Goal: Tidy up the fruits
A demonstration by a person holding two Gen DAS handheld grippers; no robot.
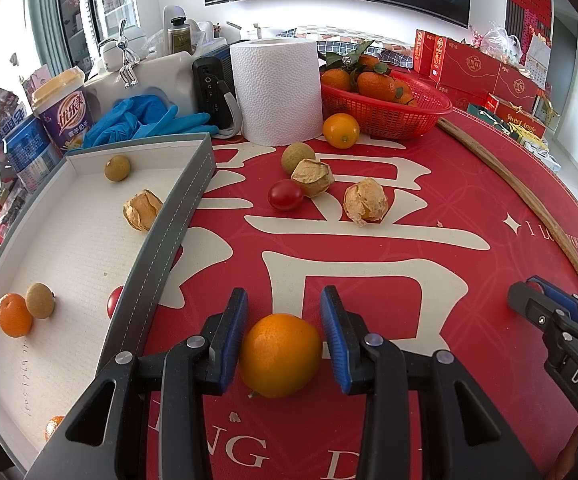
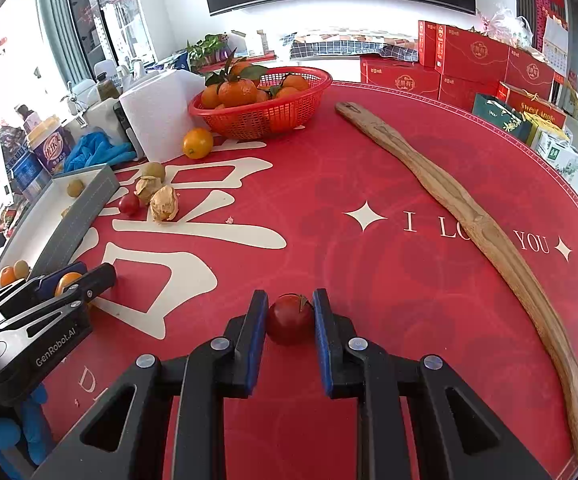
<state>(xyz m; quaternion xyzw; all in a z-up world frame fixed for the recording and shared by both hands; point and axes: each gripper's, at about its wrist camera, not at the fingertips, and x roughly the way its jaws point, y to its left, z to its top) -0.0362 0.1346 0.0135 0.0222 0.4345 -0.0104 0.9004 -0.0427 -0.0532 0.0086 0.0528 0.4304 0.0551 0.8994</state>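
Left claw (image 1: 284, 330) straddles a mandarin (image 1: 280, 355) sitting on the red mat (image 1: 429, 216) of the worktop; left blue pad touches the fruit, right pad shows a thin gap, so released, not clamped. Right claw (image 2: 289, 312) brackets a cherry tomato (image 2: 289, 319) on the mat, pads right against both sides; can't tell if it's actually clenched or just resting there. Grey-rimmed white tray (image 1: 181, 216) to the left of the mat holds a longan (image 1: 117, 168), a husked physalis (image 1: 142, 210), a small mandarin (image 1: 14, 315) touching a second longan (image 1: 40, 300), a red tomato (image 1: 115, 301) half hidden by the tray wall, plus another orange fruit at the near edge. Loose on the mat further back: cherry tomato (image 1: 285, 195), two physalis (image 1: 313, 177) (image 1: 365, 201), a longan (image 1: 297, 157), a kumquat-like orange fruit (image 1: 341, 131) just beside the paper towel roll (image 1: 276, 90). Red mesh basket (image 1: 409, 114) behind holds leafy mandarins. Long wooden spatula (image 2: 469, 216) lies along the mat's right side. Blue gloves (image 1: 149, 120) behind the tray.
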